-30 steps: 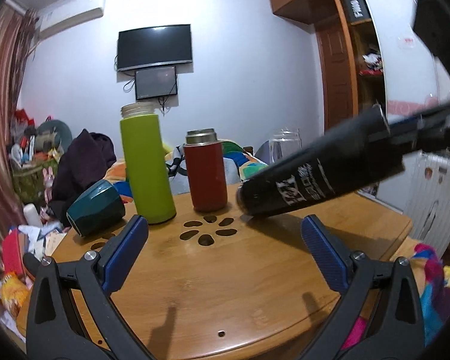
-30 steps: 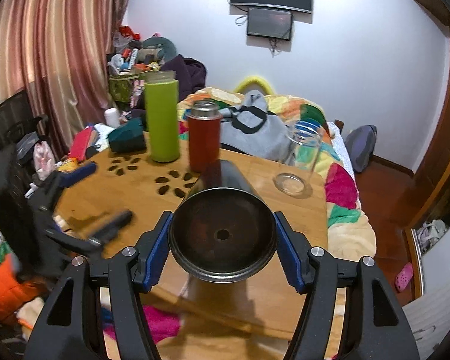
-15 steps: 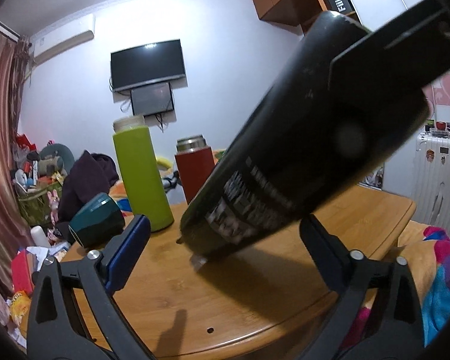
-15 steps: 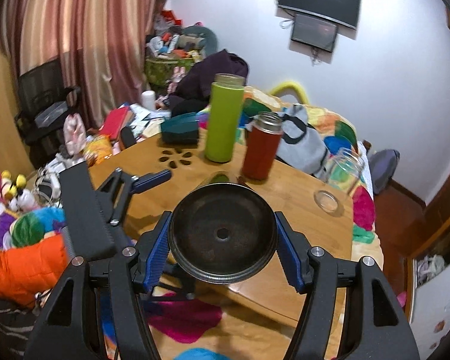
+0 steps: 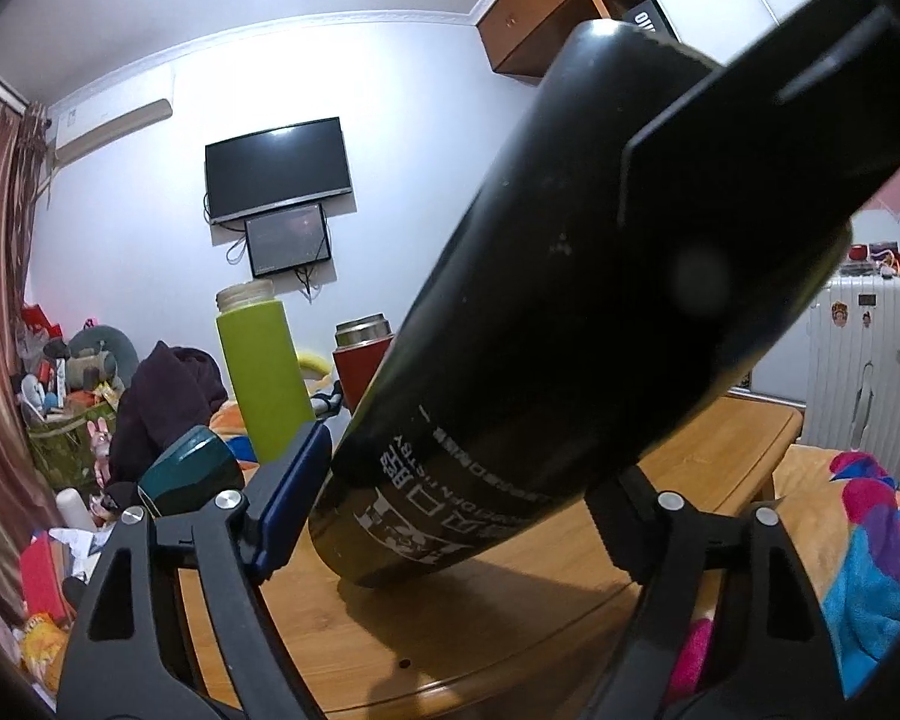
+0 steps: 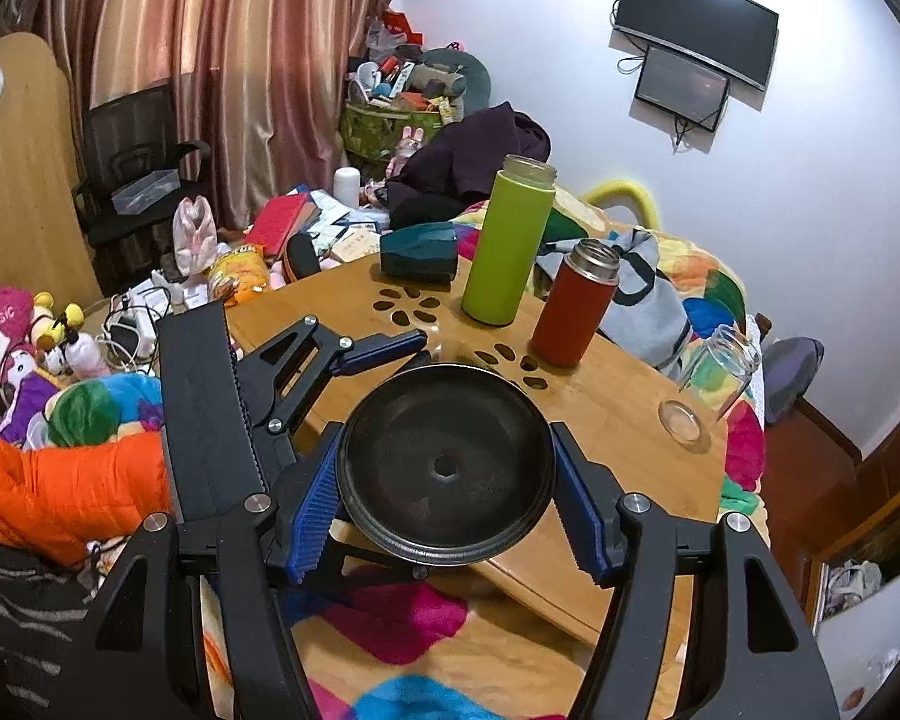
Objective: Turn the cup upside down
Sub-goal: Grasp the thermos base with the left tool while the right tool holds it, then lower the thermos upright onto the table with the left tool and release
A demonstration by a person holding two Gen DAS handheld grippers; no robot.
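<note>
A tall black cup (image 5: 546,324) with white lettering hangs tilted over the wooden table (image 5: 720,468), its lower end close above the wood. My right gripper (image 6: 447,483) is shut on the cup near its base (image 6: 444,468), which faces the right wrist camera. My left gripper (image 5: 450,480) is open, with the cup's lower end between its blue pads (image 5: 288,492) without a grip. The left gripper also shows in the right wrist view (image 6: 354,354), left of the cup.
A green bottle (image 6: 507,240), a red flask (image 6: 576,303), a teal cup lying on its side (image 6: 420,249) and a glass jar (image 6: 711,384) stand on the table. Bedding and clutter surround it. A white suitcase (image 5: 864,360) stands at the right.
My right gripper has swung the black cup from nearly level to steeply tilted and brought its lower end between my left gripper's open pads. The left gripper has moved closer to the cup.
</note>
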